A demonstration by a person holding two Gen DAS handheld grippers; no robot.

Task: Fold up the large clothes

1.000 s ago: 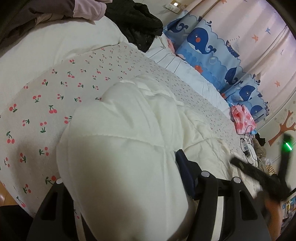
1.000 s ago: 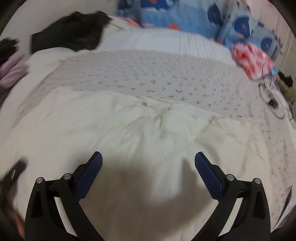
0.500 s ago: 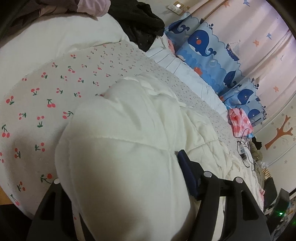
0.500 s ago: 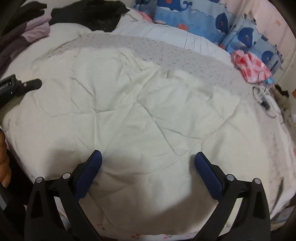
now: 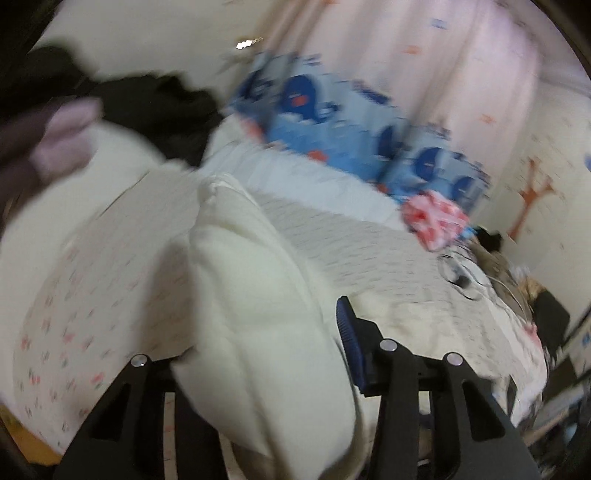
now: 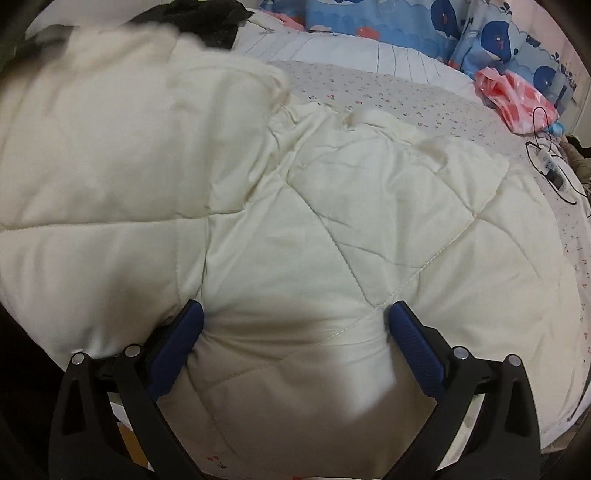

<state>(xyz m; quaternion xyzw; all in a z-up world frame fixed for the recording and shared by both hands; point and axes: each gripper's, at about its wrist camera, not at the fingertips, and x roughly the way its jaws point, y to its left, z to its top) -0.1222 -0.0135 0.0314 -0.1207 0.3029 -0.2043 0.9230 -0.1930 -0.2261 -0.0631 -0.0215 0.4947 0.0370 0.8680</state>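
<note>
A cream quilted comforter (image 6: 332, 221) lies across the bed. Its left part is lifted and doubled over toward the middle (image 6: 110, 129). My left gripper (image 5: 266, 354) is shut on a thick bunched fold of the comforter (image 5: 251, 295) and holds it up above the bed; the left finger is hidden behind the fabric. My right gripper (image 6: 295, 332) is open, its blue pads (image 6: 413, 343) pressed into the comforter's near edge with a hump of fabric between them.
A cherry-print sheet (image 5: 92, 295) covers the bed. Blue whale-print pillows (image 6: 498, 33) and a pink-and-red bag (image 6: 517, 99) lie at the far side. Dark clothes (image 5: 159, 107) are piled at the far left. A cable and charger (image 6: 550, 170) lie at the right.
My left gripper has swung up and right with the comforter fold; its view is blurred. My right gripper has come down onto the comforter's near edge and stayed open.
</note>
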